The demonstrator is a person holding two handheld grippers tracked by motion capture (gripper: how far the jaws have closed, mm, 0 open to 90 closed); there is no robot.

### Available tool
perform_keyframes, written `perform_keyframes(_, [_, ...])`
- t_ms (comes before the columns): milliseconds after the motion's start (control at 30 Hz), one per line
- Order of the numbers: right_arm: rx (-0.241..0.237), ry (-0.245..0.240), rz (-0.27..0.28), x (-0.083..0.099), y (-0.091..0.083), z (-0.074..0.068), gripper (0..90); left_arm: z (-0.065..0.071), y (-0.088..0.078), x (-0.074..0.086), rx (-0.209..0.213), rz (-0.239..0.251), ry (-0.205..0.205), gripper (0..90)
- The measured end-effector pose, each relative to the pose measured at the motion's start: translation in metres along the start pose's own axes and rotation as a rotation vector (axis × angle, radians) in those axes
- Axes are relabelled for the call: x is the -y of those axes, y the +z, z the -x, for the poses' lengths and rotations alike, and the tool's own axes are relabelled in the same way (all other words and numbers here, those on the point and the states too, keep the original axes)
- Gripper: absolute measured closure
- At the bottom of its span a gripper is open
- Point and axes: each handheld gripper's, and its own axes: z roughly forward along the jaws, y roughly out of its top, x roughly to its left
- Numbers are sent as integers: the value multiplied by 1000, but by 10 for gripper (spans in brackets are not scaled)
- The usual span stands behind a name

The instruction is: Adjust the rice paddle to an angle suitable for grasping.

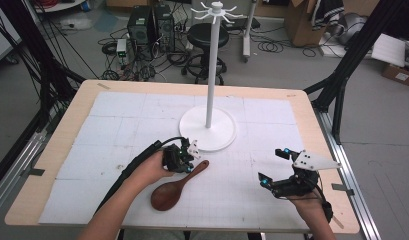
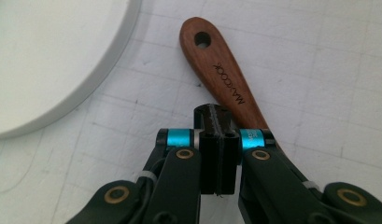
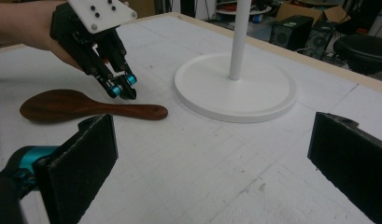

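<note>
Wooden spoon (image 2: 226, 77) flat on white mat (image 1: 117, 135), handle engraved "MAXCOOK", near stand base (image 1: 208, 129). Left gripper (image 2: 218, 140) jaws pressed together, empty, over handle. Right gripper (image 1: 272, 167) jaws spread wide, empty, near table's right edge.

High view sits above the near edge looking forward and down over the whole table (image 1: 67, 125), the left gripper view stares almost straight down, super close on the wooden spoon (image 2: 226, 74), and the right gripper view looks low across the table, catching that same spoon and the white stand (image 3: 235, 88).
</note>
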Motion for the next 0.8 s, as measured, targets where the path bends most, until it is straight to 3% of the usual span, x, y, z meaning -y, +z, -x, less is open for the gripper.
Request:
perform_keyframes(167, [1, 9, -6, 1, -1, 0, 6, -2, -13, 2, 12, 32, -76, 881])
perform_keyframes(500, [10, 18, -3, -1, 1, 2, 5, -1, -32, 4, 15, 52, -157, 709])
perform_keyframes(567, [7, 15, -6, -2, 2, 2, 5, 2, -34, 4, -8, 50, -167, 588])
perform_keyframes(633, [7, 14, -7, -2, 2, 2, 6, 4, -37, 3, -23, 53, -188, 552])
perform_keyframes(667, [7, 14, -9, -2, 1, 2, 5, 4, -37, 3, -22, 55, -194, 444])
perform_keyframes(733, [11, 16, -6, -2, 1, 2, 5, 6, -38, 4, -10, 51, -217, 401])
perform_keyframes(767, [11, 19, -6, -1, 0, 3, 5, 7, -38, 4, -15, 46, -218, 261])
perform_keyframes(800, [11, 19, -6, -1, 0, 3, 5, 8, -39, 4, -21, 40, -216, 261])
